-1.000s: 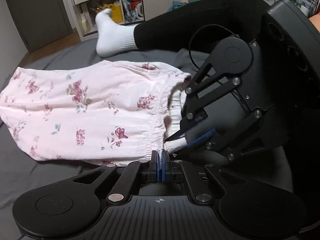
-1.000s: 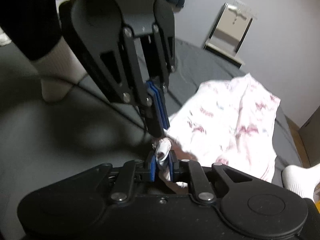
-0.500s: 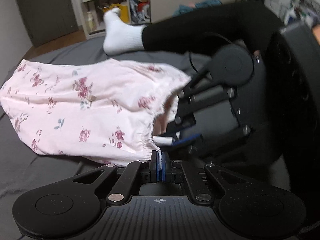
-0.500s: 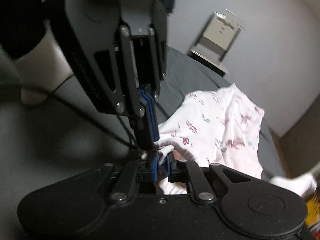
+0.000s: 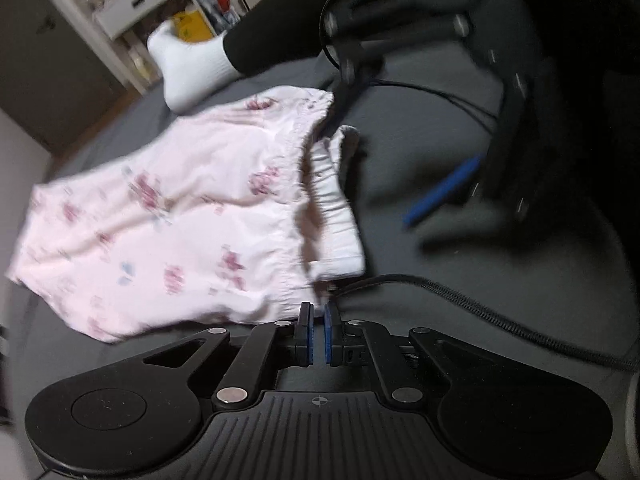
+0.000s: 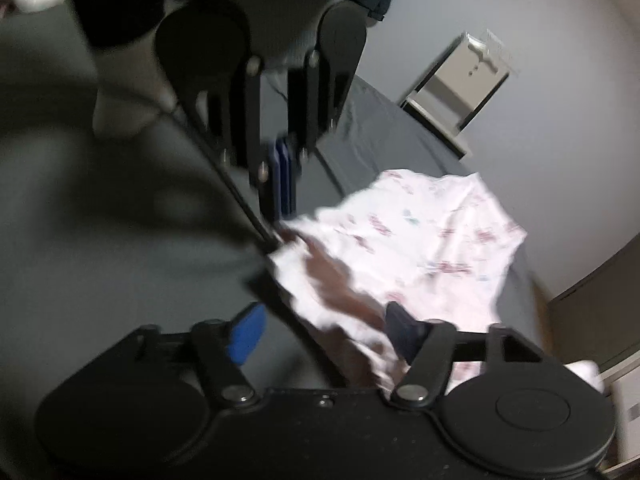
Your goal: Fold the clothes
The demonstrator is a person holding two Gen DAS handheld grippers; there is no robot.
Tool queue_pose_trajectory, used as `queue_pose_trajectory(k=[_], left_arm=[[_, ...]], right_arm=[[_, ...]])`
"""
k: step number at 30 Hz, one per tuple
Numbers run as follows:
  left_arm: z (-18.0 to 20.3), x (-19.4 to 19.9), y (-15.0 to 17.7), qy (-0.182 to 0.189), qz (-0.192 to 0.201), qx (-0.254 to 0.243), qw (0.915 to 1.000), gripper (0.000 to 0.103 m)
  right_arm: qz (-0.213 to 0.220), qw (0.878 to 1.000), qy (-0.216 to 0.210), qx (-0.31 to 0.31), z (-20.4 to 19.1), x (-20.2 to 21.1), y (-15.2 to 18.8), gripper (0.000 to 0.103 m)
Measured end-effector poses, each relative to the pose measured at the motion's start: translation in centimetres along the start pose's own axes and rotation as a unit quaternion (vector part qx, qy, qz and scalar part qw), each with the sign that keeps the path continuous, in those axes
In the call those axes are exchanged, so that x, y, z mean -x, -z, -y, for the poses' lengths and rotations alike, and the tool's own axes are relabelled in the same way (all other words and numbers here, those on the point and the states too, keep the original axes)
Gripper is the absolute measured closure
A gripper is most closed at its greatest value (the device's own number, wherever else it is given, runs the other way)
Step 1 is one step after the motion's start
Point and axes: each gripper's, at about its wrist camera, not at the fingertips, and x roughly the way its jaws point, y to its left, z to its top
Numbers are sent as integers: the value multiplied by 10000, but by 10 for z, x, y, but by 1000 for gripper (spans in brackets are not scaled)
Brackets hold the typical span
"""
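Note:
A pink floral garment (image 5: pixel 180 216) with an elastic waistband lies loosely folded on the dark grey bed sheet (image 5: pixel 420 128). My left gripper (image 5: pixel 317 334) sits just short of the waistband corner, its blue pads (image 5: pixel 306 336) a narrow gap apart with no cloth between them. My right gripper (image 5: pixel 372 172) hangs above the waistband, blurred, fingers spread wide. In the right wrist view the right gripper (image 6: pixel 324 332) is open over the garment (image 6: pixel 420 240) edge, holding nothing. The left gripper (image 6: pixel 280 184) hangs ahead, its pads close together.
A person's leg in black with a white sock (image 5: pixel 192 64) rests on the bed beyond the garment. A black cable (image 5: pixel 480 300) runs across the sheet on the right. Shelves (image 5: pixel 160 12) stand past the bed; a white box (image 6: pixel 460 92) leans by the far wall.
Both grippers have let go of the waistband. The right one opened wide and pulled up and away; the left one's pads parted slightly. The garment dropped flat onto the sheet.

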Motion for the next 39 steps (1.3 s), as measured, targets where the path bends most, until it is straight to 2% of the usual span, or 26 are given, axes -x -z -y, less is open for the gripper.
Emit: queue_pose_trajectory(k=[2, 4, 6, 9, 11, 14, 16, 19, 23, 27, 31, 36, 37, 38, 39], left_arm=[[0, 9, -1, -306, 182, -163, 9992, 100], [-4, 15, -5, -561, 356, -132, 9977, 100], [-10, 13, -10, -654, 375, -30, 9972, 99], [-5, 6, -20, -521, 449, -222, 9974, 99], [8, -2, -25, -348, 440, -588, 9967, 99], [30, -17, -27, -336, 235, -1257, 9912, 99], [36, -20, -27, -325, 120, -1418, 9893, 99], [34, -19, -31, -183, 51, -1119, 9935, 98], [30, -6, -32, 9, 347, -717, 9968, 98], [33, -13, -32, 52, 183, -814, 9965, 98], [35, -14, -39, 369, 315, -733, 9961, 97], [28, -16, -38, 232, 322, -630, 9972, 97], [28, -16, -37, 221, 338, -576, 9975, 96], [27, -15, -36, 211, 350, -515, 9978, 87], [26, -14, -34, 176, 375, -458, 9981, 65]], right_arm=[[-31, 9992, 149, 358, -2, 1, 3, 22], [-248, 9968, 149, 751, -6, -7, 7, 18], [-472, 9913, 323, 1188, -15, -21, 12, 18], [-590, 9840, 523, 1597, -24, -35, 19, 17], [-638, 9808, 579, 1748, -29, -40, 24, 14], [-583, 9792, 687, 1820, -32, -40, 28, 7], [-548, 9788, 746, 1828, -33, -38, 30, 3], [-517, 9810, 766, 1704, -32, -40, 31, 0], [-482, 9847, 753, 1495, -27, -41, 30, 0], [-456, 9881, 682, 1303, -21, -40, 28, 0], [-391, 9920, 526, 1082, -13, -40, 26, 0], [-256, 9897, 583, 1283, -21, -39, 26, 0], [-234, 9893, 596, 1308, -21, -39, 26, 0], [-213, 9890, 612, 1329, -22, -39, 26, 0], [-192, 9887, 628, 1349, -22, -39, 26, 0]])
